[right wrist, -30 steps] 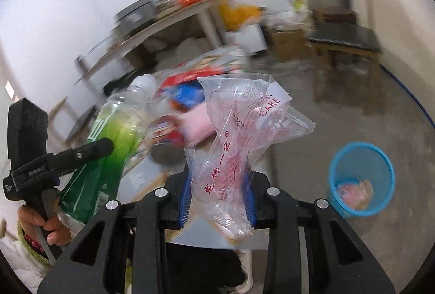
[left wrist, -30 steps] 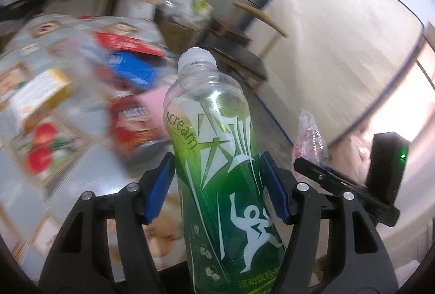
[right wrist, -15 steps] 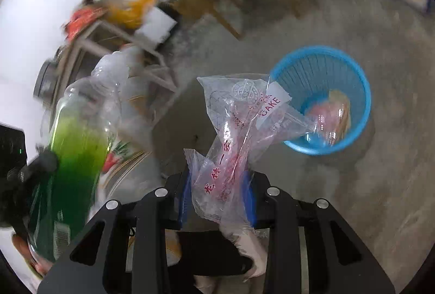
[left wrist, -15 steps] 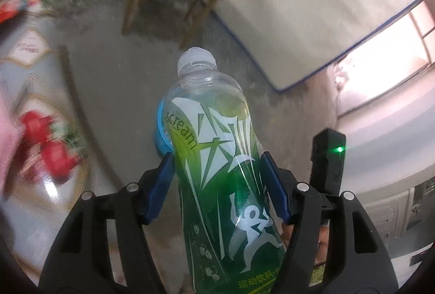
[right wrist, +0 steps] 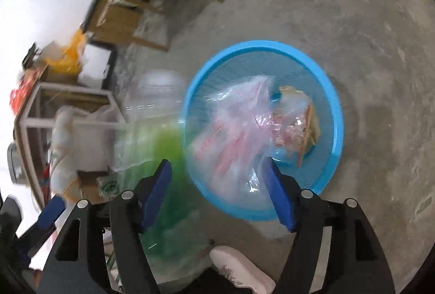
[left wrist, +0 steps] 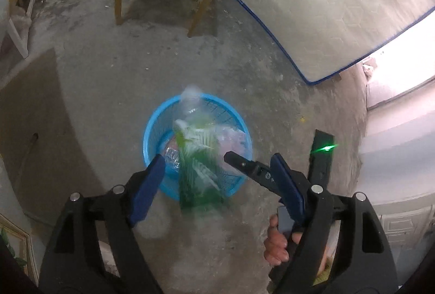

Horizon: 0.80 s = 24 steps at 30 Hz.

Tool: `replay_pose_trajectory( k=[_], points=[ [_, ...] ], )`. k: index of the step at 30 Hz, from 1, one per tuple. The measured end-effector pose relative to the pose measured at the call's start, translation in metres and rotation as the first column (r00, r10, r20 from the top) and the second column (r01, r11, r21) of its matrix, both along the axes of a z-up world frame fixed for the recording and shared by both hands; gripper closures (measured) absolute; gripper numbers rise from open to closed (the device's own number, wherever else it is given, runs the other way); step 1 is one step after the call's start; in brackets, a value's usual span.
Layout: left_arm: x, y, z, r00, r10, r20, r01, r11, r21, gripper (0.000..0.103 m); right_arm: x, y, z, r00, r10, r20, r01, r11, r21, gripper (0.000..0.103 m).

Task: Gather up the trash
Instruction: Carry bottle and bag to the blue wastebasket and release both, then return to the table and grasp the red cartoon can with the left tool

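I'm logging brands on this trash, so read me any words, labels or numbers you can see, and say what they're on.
No text can be read at this moment.
green bottle: white label print, smeared by motion, unreadable.
clear plastic bag: red print, blurred, unreadable.
wrapper in the blue basket: red markings, too small to read.

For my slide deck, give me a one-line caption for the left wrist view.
Left claw opening above the blue basket, green bottle blurred between its jaws.
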<state>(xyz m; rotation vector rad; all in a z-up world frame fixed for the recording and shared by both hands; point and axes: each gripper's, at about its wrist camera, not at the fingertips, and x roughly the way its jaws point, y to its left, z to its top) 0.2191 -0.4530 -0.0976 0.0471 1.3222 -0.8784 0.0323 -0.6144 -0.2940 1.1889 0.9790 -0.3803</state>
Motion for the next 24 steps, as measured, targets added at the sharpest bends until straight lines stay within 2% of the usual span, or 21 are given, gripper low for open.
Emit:
replay_pose_trajectory(
  k=[3,6,9,12,19,24],
  points=[
    [-0.007,0.012,0.007,0.999,-0.024,0.021,0.024,1.0,-0.019,0.028,-0.007,0.002,-0.01,1.0,-0.005,0.006,0.005,1.0,0.003,0.036],
    [-0.011,0.025,0.017,0.996,-0.044,0.08,0.047,0.999,-0.027,0.028,-0.013,0.008,-0.015,1.0,0.023,0.009,-0.022,1.0,-0.005,0.036],
    [-0.017,0.042,0.032,0.99,-0.055,0.129,0.061,0.997,-0.038,0.028,-0.024,0.012,-0.012,0.999,0.032,0.005,-0.032,0.999,-0.019,0.036],
    [-0.023,0.059,0.046,0.988,-0.056,0.146,0.066,0.996,-0.066,0.028,-0.029,0.014,-0.006,0.999,0.032,0.022,-0.032,0.999,-0.033,0.036],
    [-0.035,0.111,0.088,0.982,-0.03,0.187,0.057,0.989,-0.138,0.028,-0.044,0.021,0.025,0.998,0.033,0.053,-0.029,0.996,-0.084,0.036],
    [-0.056,0.162,0.118,0.97,-0.028,0.24,0.072,0.982,-0.177,0.025,-0.061,0.042,0.075,0.994,0.07,0.083,-0.055,0.983,-0.175,0.036]
  ],
)
